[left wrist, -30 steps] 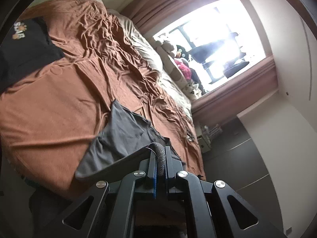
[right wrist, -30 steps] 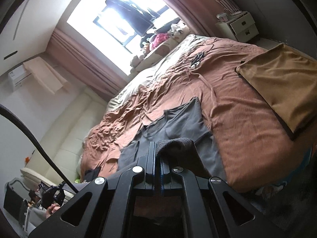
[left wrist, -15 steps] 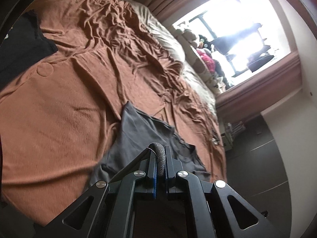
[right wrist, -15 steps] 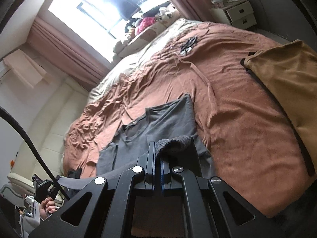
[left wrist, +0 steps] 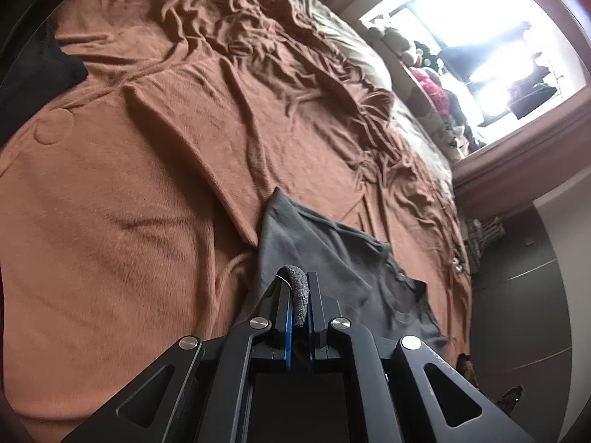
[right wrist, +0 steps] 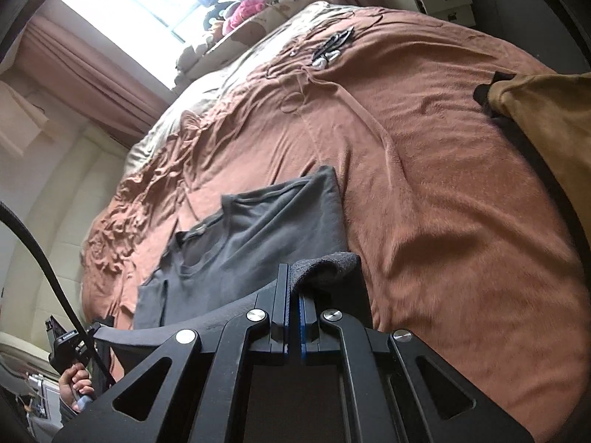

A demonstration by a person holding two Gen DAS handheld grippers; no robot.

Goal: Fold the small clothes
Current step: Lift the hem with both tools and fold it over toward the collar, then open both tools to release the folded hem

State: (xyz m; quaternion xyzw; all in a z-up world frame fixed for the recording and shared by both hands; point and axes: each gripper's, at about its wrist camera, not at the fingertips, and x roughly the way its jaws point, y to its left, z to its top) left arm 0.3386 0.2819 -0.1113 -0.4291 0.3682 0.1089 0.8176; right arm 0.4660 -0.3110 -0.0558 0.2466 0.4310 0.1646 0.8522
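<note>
You held the dark grey cotton T-shirt by one edge: left gripper clenched on a bunched corner, right gripper clenched on another. The rest lay flat on the rust-brown fleece blanket, collar end away from both grippers. Long axis ran straight ahead; neither hand looked nearer.

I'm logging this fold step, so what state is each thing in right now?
Grey shirt: partly flat on the bed, near edge lifted.
Left gripper: shut on the grey shirt.
Right gripper: shut on the grey shirt.
Brown blanket: spread, wrinkled.
Tan garment: lying flat on the bed.
</note>
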